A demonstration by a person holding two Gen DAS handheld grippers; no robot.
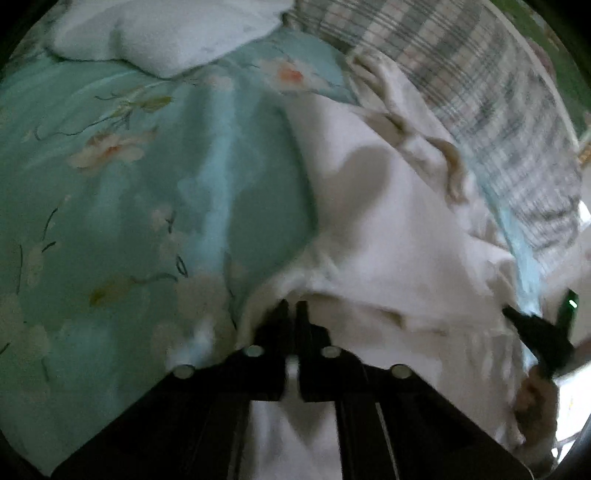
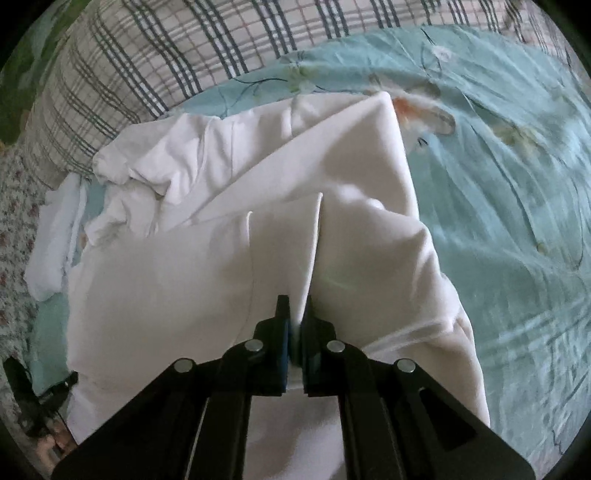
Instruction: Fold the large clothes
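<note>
Left gripper point(image 1: 292, 308) pinches the near edge of a white garment point(image 1: 373, 229). Right gripper point(image 2: 295, 306) is clamped on a raised fold of it. The garment lies across a teal floral bedspread point(image 2: 498, 229), beside a plaid blanket point(image 2: 155, 62) and a white pillow point(image 1: 166, 33).

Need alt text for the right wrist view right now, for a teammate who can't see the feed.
The right gripper is shut on a raised fold of the white garment, its black fingers pinching the cloth. The garment lies partly folded, crumpled at its far left, on a teal floral bedspread. A plaid blanket lies beyond it.
</note>
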